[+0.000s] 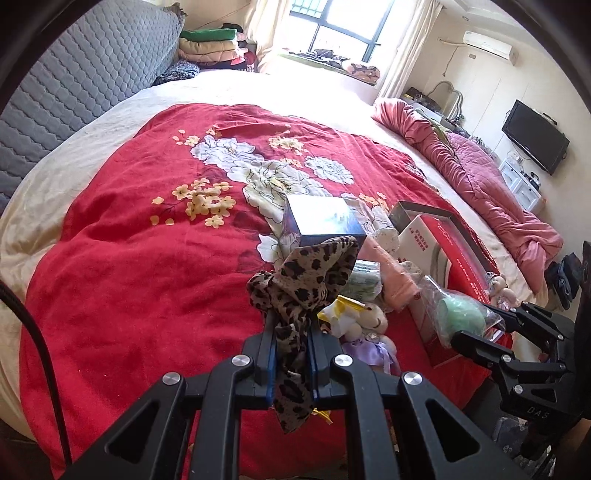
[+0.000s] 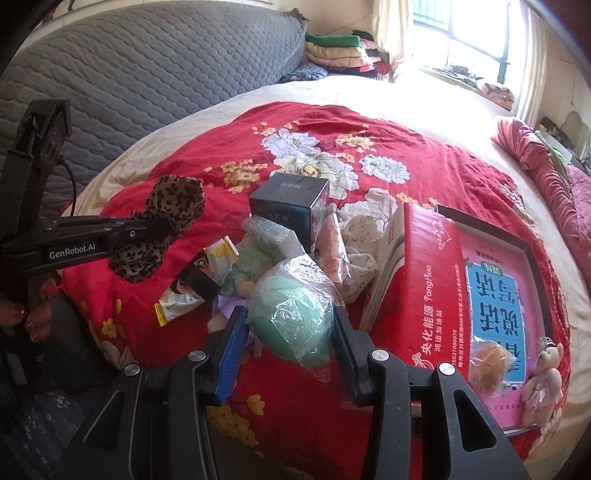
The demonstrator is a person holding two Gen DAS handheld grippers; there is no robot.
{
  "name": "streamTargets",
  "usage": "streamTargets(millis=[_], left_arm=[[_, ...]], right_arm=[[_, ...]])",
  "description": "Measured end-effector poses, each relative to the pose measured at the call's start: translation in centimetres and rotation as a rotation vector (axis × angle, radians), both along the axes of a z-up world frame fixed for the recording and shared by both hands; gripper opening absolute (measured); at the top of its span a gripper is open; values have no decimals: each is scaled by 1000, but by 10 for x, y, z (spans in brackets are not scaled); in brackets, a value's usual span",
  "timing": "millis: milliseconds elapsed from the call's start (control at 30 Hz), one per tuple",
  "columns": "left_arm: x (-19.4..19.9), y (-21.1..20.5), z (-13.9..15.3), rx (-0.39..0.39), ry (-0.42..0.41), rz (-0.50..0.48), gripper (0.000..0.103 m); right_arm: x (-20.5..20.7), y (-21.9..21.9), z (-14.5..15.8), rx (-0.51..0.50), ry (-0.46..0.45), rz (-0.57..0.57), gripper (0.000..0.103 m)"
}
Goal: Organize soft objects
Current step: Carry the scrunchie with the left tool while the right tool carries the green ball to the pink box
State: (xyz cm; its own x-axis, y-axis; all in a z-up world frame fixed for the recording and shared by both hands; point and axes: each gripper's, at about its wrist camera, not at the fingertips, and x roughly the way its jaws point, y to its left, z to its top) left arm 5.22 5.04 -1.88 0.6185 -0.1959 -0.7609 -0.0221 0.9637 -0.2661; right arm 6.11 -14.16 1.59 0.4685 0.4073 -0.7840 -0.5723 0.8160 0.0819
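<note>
Sunlight from the barred window [image 1: 343,29] washes over the bed, where a plush red blanket [image 1: 147,258] printed with white and yellow flowers covers a cream sheet. Through my left wrist camera, my left gripper [image 1: 291,332] is pressed together on a thin, limp leopard-print scarf [image 1: 306,280], which bunches above the pads and dangles below them. Just past it sits a hard, glossy dark box [image 1: 321,221], and a small plush doll [image 1: 365,321] lies beside the scarf.

From my right wrist camera, my right gripper [image 2: 290,325] pinches a smooth, rounded green soft toy [image 2: 295,325] sealed in crinkly clear plastic. A red cardboard carton [image 2: 428,288] stands just beside it, and a tiny teddy [image 2: 543,380] lies on a pink book. Quilted grey padding forms the headboard [image 2: 147,62].
</note>
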Motion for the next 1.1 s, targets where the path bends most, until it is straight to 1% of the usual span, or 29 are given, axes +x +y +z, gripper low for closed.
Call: streamTargets(millis=[267, 533, 667, 767, 967, 1100], left_arm=[[-8, -27, 16, 27, -23, -35, 13], [-14, -56, 34, 59, -46, -85, 13], [-16, -76, 45, 82, -63, -128, 13], [-17, -92, 49, 113, -72, -158, 13], [-12, -116, 56, 125, -70, -196, 13], [-9, -132, 65, 132, -87, -221, 13]], right_arm=[[-1, -20, 17, 67, -30, -56, 47], [-6, -49, 43, 138, -101, -126, 47], [-9, -64, 51, 171, -122, -151, 47], [-10, -74, 56, 184, -137, -170, 47], [-11, -96, 64, 210, -160, -213, 47], [-14, -110, 69, 224, -177, -247, 46]])
